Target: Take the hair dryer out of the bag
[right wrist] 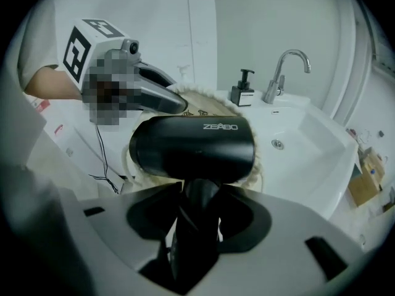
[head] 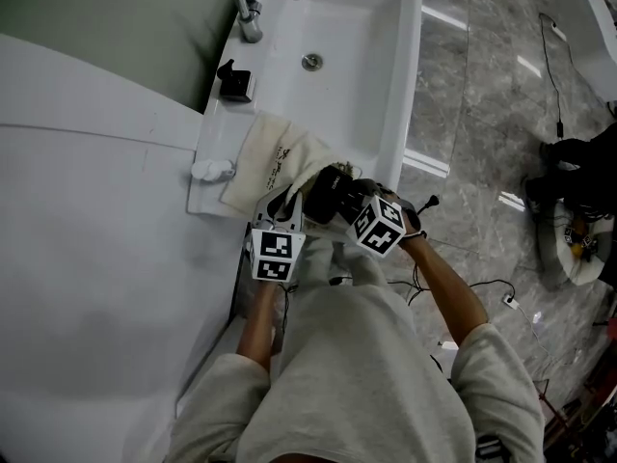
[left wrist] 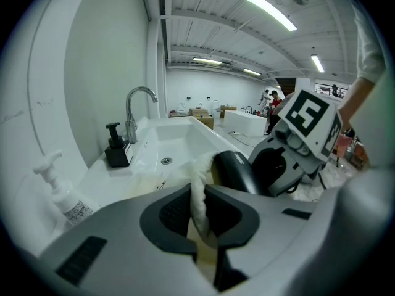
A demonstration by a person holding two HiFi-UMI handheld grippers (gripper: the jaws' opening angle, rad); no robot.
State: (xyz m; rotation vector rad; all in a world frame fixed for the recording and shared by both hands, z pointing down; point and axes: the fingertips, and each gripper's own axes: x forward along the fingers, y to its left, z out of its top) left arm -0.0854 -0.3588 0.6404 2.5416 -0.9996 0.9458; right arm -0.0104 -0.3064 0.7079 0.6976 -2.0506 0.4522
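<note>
A cream cloth bag (head: pixel 273 160) lies on the white counter beside the sink, its mouth toward the person. My left gripper (left wrist: pixel 197 217) is shut on the bag's rim (left wrist: pixel 199 190), pinching the cloth edge between its jaws. A black hair dryer (right wrist: pixel 194 147) is held by its handle (right wrist: pixel 199 211) in my right gripper (right wrist: pixel 197 221), whose jaws press on both sides of it. In the head view the hair dryer (head: pixel 333 193) sits at the bag's mouth, between the left gripper (head: pixel 281 210) and the right gripper (head: pixel 359 205). From the left gripper view the dryer's barrel (left wrist: pixel 237 171) pokes out past the cloth.
A white sink basin (head: pixel 333 66) with a chrome tap (head: pixel 255 3) lies beyond the bag. A black soap dispenser (head: pixel 236 81) and a white pump bottle (head: pixel 212 170) stand on the counter (head: pixel 207 196). Cables (head: pixel 487 292) run over the marble floor at the right.
</note>
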